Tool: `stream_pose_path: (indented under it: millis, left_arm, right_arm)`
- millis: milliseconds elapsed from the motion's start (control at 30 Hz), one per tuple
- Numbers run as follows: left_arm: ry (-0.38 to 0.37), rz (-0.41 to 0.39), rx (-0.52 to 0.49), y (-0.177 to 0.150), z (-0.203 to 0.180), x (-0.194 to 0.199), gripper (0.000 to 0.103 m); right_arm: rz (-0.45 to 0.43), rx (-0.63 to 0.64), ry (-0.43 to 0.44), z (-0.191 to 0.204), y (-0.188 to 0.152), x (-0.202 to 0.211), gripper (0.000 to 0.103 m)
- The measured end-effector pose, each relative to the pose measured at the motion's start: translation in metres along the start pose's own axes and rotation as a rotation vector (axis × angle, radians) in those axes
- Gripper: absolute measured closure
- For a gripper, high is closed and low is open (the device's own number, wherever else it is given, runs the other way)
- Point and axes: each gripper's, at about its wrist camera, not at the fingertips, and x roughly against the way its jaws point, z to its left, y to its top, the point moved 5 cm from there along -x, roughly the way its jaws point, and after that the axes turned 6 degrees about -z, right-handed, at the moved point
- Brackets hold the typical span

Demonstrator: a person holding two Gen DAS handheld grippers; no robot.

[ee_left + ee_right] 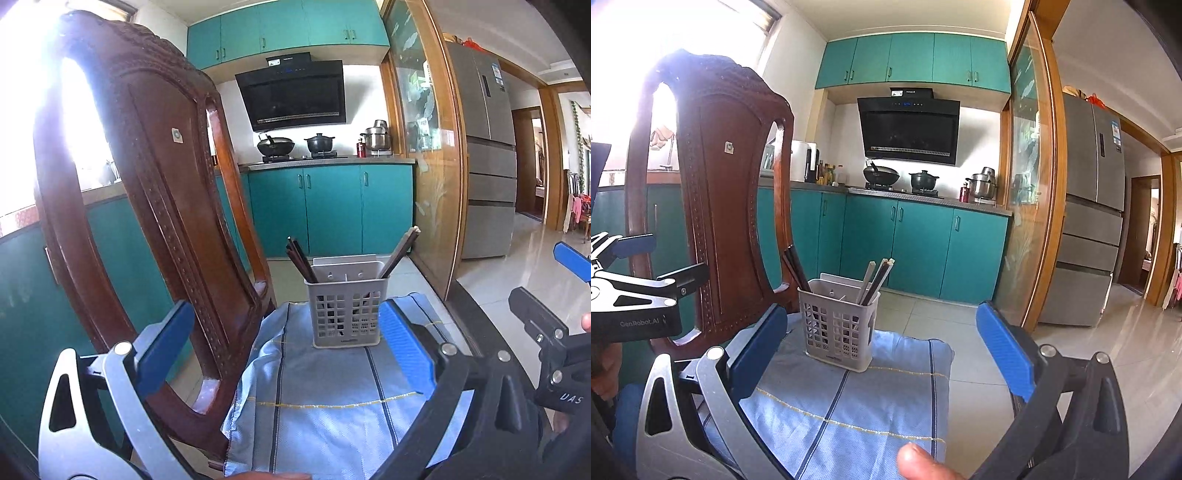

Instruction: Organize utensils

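Observation:
A grey slotted utensil holder (346, 314) (837, 325) stands upright on a light blue striped cloth (325, 398) (857, 398). Dark chopsticks (301, 260) (796, 267) lean out of its left side. More chopsticks (400, 251) (877, 280) lean out to the right. My left gripper (286, 339) is open and empty, its blue pads either side of the holder but nearer the camera. My right gripper (886, 347) is open and empty too, short of the holder. The right gripper's blue tip (570, 254) shows in the left wrist view.
A carved dark wooden chair back (147, 206) (716, 206) rises close on the left of the cloth. Tiled floor (960, 332) drops away beyond the cloth's far and right edges. A fingertip (916, 461) shows at the bottom. Teal cabinets (332, 206) and a fridge (1089, 229) stand behind.

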Motion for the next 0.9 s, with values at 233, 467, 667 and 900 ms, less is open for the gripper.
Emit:
stream_pose_path:
  millis: [233, 467, 667, 900]
  left_arm:
    - [-0.004, 0.006, 0.000, -0.0016, -0.0013, -0.0010, 0.004]
    - [-0.013, 0.014, 0.001, -0.0019, -0.0043, -0.0019, 0.004]
    - [-0.015, 0.018, 0.001, -0.0033, -0.0045, -0.0040, 0.004]
    - [-0.019, 0.020, 0.003, -0.0031, -0.0045, -0.0035, 0.004]
  right_arm:
    - [0.005, -0.008, -0.004, 0.0011, -0.0021, -0.0023, 0.003]
    - [0.005, -0.012, -0.005, -0.0004, -0.0037, -0.0027, 0.003]
    - [0.008, -0.010, -0.005, -0.0004, -0.0037, -0.0035, 0.003]
    - [0.009, -0.007, -0.005, -0.0009, -0.0030, -0.0033, 0.003]
